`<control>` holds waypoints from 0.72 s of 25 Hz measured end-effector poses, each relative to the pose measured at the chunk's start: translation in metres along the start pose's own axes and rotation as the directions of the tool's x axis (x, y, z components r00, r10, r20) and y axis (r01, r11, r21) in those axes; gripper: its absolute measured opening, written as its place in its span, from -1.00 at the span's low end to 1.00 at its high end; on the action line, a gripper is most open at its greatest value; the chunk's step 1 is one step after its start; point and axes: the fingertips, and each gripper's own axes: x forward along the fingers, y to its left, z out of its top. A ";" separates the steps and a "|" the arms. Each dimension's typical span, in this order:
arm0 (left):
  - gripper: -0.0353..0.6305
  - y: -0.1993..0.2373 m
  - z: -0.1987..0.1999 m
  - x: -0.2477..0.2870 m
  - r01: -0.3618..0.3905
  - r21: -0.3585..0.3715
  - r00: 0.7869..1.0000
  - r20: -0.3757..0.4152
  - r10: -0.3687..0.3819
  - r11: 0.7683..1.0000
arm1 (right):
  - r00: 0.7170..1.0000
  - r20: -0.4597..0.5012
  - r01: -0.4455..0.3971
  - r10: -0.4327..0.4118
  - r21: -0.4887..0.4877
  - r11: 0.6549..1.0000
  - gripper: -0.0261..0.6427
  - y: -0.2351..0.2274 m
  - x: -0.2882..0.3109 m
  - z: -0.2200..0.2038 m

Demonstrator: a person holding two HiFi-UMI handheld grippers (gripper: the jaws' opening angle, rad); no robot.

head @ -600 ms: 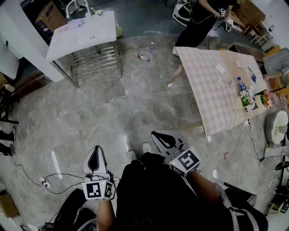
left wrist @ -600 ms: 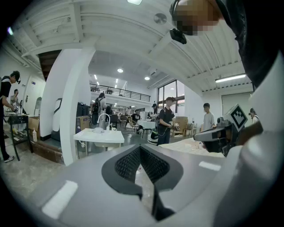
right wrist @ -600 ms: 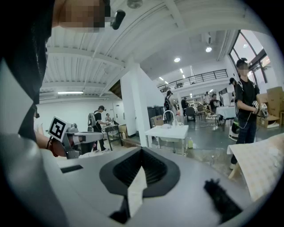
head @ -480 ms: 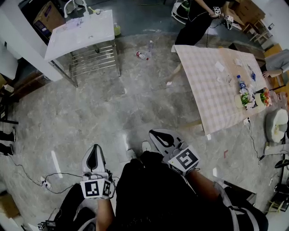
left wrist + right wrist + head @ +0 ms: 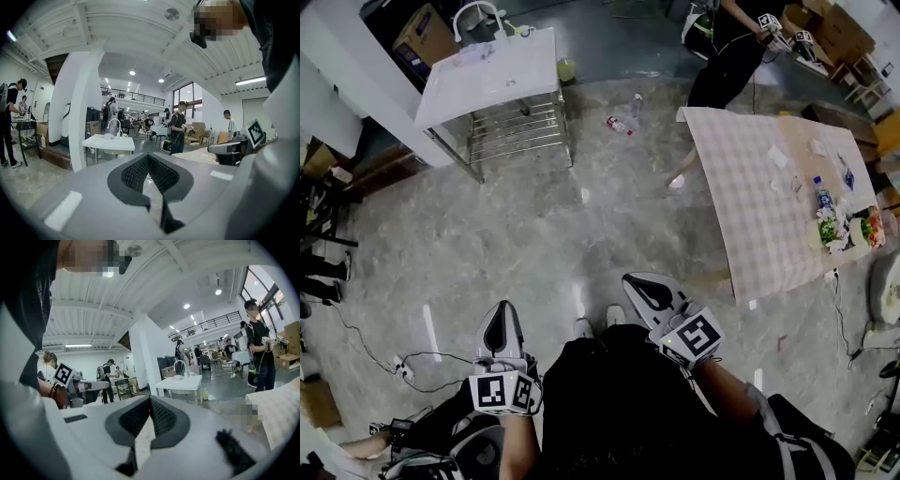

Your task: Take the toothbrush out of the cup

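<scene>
No toothbrush or cup can be made out in any view. In the head view my left gripper (image 5: pixel 501 315) and my right gripper (image 5: pixel 636 285) are held close to my body, above the grey floor. Both point forward and both are shut, with nothing between the jaws. In the left gripper view the left gripper (image 5: pixel 148 157) has its dark jaws meeting at the tip. The right gripper view shows the right gripper (image 5: pixel 150 402) closed the same way. A white table (image 5: pixel 492 75) with a curved tap on it stands far ahead on the left.
A checked-cloth table (image 5: pixel 759 178) with bottles and food at its far end stands ahead on the right. A person (image 5: pixel 727 52) stands behind it. Bottles (image 5: pixel 621 123) lie on the floor between the tables. Cables and a power strip (image 5: pixel 401 371) lie at my left.
The head view has shifted a little, so both tables sit further right and lower in frame. Both grippers stay shut in much the same place by my body.
</scene>
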 end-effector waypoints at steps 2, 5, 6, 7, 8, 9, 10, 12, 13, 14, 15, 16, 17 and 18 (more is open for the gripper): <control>-0.88 -0.001 0.006 0.001 -0.030 0.016 0.999 0.015 0.030 0.999 | 1.000 -0.006 -0.015 0.015 0.000 1.000 -0.89 -0.011 0.003 -0.005; -0.88 -0.002 0.007 0.000 -0.061 0.016 0.998 0.019 0.061 0.998 | 0.999 -0.029 -0.018 0.019 0.033 0.999 -0.89 -0.023 0.005 -0.011; -0.88 -0.003 0.005 0.001 -0.064 0.009 0.998 0.017 0.064 0.998 | 0.999 -0.036 -0.015 0.017 0.036 0.999 -0.89 -0.027 0.004 -0.013; -0.88 -0.004 0.003 0.004 -0.064 0.004 0.998 0.015 0.064 0.998 | 0.999 -0.042 -0.010 0.011 0.033 0.999 -0.89 -0.031 0.004 -0.014; -0.87 -0.005 0.002 0.008 -0.063 0.004 0.998 0.015 0.063 0.998 | 0.999 -0.047 -0.001 0.002 0.031 1.000 -0.89 -0.035 0.004 -0.015; -0.88 -0.005 0.001 0.012 -0.059 0.008 0.998 0.015 0.059 0.998 | 0.999 -0.053 0.007 -0.005 0.033 0.999 -0.89 -0.040 0.004 -0.018; -0.87 -0.005 0.001 0.016 -0.057 0.010 0.998 0.015 0.057 0.998 | 0.998 -0.060 0.011 -0.009 0.040 0.999 -0.89 -0.043 0.005 -0.020; -0.87 -0.005 0.004 0.023 -0.055 0.011 0.998 0.015 0.054 0.998 | 0.997 -0.072 0.008 -0.005 0.048 0.999 -0.89 -0.045 0.008 -0.021; -0.88 -0.004 0.005 0.027 -0.049 0.011 0.999 0.017 0.049 0.999 | 0.997 -0.076 0.005 -0.002 0.043 0.999 -0.89 -0.045 0.010 -0.020; -0.88 -0.002 0.006 0.032 -0.041 0.013 0.999 0.021 0.041 0.999 | 0.997 -0.080 0.003 -0.001 0.033 0.999 -0.89 -0.045 0.012 -0.018; -0.87 0.000 0.006 0.038 -0.032 0.014 0.999 0.025 0.032 0.999 | 0.997 -0.083 0.004 -0.002 0.024 1.000 -0.89 -0.047 0.014 -0.016; -0.88 0.002 0.006 0.045 -0.025 0.014 0.999 0.029 0.025 1.000 | 0.996 -0.086 0.006 -0.004 0.020 1.000 -0.89 -0.050 0.017 -0.015; -0.87 0.004 0.006 0.051 -0.020 0.012 0.999 0.031 0.020 1.000 | 0.996 -0.088 0.009 -0.008 0.018 1.000 -0.89 -0.053 0.021 -0.014; -0.87 0.007 0.007 0.058 -0.017 0.011 0.999 0.031 0.017 1.000 | 0.996 -0.091 0.014 -0.012 0.018 1.000 -0.89 -0.056 0.025 -0.013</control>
